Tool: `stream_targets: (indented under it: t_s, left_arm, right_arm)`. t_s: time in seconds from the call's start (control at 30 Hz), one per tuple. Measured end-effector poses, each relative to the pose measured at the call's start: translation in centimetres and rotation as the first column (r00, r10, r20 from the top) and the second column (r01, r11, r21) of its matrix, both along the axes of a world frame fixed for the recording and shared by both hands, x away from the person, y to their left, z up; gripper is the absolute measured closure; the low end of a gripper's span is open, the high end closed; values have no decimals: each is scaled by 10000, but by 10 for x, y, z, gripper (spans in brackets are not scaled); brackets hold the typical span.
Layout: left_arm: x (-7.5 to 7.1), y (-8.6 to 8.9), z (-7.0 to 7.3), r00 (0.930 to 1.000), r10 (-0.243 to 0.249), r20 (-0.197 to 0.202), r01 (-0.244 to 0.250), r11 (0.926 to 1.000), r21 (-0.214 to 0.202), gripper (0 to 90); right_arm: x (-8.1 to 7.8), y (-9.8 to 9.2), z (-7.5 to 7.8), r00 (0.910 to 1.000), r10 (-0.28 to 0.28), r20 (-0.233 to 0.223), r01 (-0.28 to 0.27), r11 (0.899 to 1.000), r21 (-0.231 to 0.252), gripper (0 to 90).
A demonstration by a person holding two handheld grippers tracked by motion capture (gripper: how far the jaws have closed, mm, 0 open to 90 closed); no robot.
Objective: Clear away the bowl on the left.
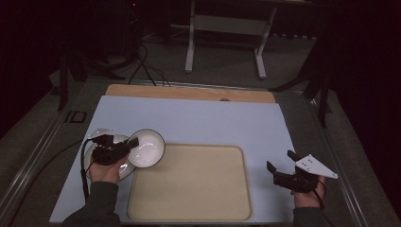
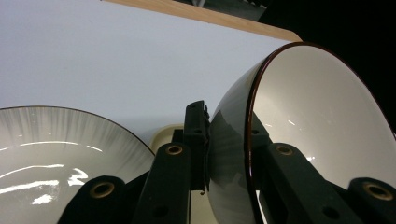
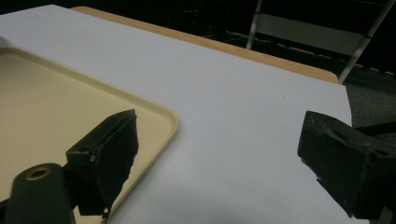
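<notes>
A white bowl [image 1: 148, 147] with a dark rim hangs tilted over the tray's far left corner, and my left gripper [image 1: 133, 142] is shut on its wall. In the left gripper view one jaw lies outside the bowl [image 2: 317, 121] and the other inside, with the gripper [image 2: 229, 135] pinching the rim. A grey-streaked plate [image 1: 124, 171] lies on the table under my left hand, also seen low at the left [image 2: 56, 140]. My right gripper [image 1: 280, 160] rests open at the right of the tray, with nothing between its jaws [image 3: 224, 135].
A beige tray [image 1: 189, 184] with nothing on it lies at the front middle of the pale blue table cover [image 1: 203, 118]; its corner [image 3: 159, 116] is near my right gripper. A wooden strip [image 1: 189, 92] runs along the table's far edge. Cables and a table frame stand beyond.
</notes>
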State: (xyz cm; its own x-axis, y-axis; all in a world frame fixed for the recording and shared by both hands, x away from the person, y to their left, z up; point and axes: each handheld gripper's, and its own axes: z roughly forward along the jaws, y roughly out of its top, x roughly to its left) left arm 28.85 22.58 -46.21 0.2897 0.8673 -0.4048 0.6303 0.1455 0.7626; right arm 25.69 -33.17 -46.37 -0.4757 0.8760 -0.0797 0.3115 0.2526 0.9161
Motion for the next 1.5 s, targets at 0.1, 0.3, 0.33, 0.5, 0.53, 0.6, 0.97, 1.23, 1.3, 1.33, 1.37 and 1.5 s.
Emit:
stream_targets:
  t_s: [0.1,0.3,0.33,0.5,0.53,0.6,0.97,1.23,1.3,1.33,1.37,1.5]
  left_arm:
    - [0,-2,-1,10000,-21,-11,21,10000,21,788]
    - [1,-7,-2,9999,-114,-41,114,9999,90,787]
    - [1,-8,-3,9999,-152,-58,152,9998,141,787]
    - [2,-13,-4,9997,-222,-88,224,9995,239,787]
    - [2,-14,-4,9997,-225,-100,228,9994,247,786]
    - [2,-15,-5,9996,-254,-114,257,9993,270,786]
    - [3,-19,-8,9995,-282,-147,287,9989,375,785]
    - [6,-22,-10,9992,-324,-215,334,9984,465,785]
    - [6,-23,-11,9992,-340,-212,350,9982,480,785]
    - [6,-23,-11,9991,-352,-221,362,9982,481,785]
    - [6,-24,-11,9991,-367,-221,377,9982,462,786]
    - [7,-26,-11,9988,-422,-255,434,9978,492,786]
  right_arm:
    - [0,0,0,10000,6,-6,-6,10000,-1,120]
    - [0,0,0,10000,-4,-2,4,10000,10,119]
    - [0,0,0,10000,-11,-3,11,10000,9,119]
    - [0,-1,0,10000,-10,12,10,10000,29,119]
    - [0,-1,0,10000,-14,8,14,10000,36,120]
    - [0,-1,0,10000,-13,11,13,10000,40,119]
    - [0,-1,0,10000,-12,-3,12,10000,30,119]
    - [0,-1,0,10000,-3,14,3,10000,20,119]
    - [0,-1,0,10000,-2,14,2,10000,22,119]
    - [0,-1,0,10000,-1,15,1,10000,22,119]
    - [0,-1,0,10000,0,15,0,10000,21,119]
    - [0,-1,0,10000,8,9,-8,10000,25,120]
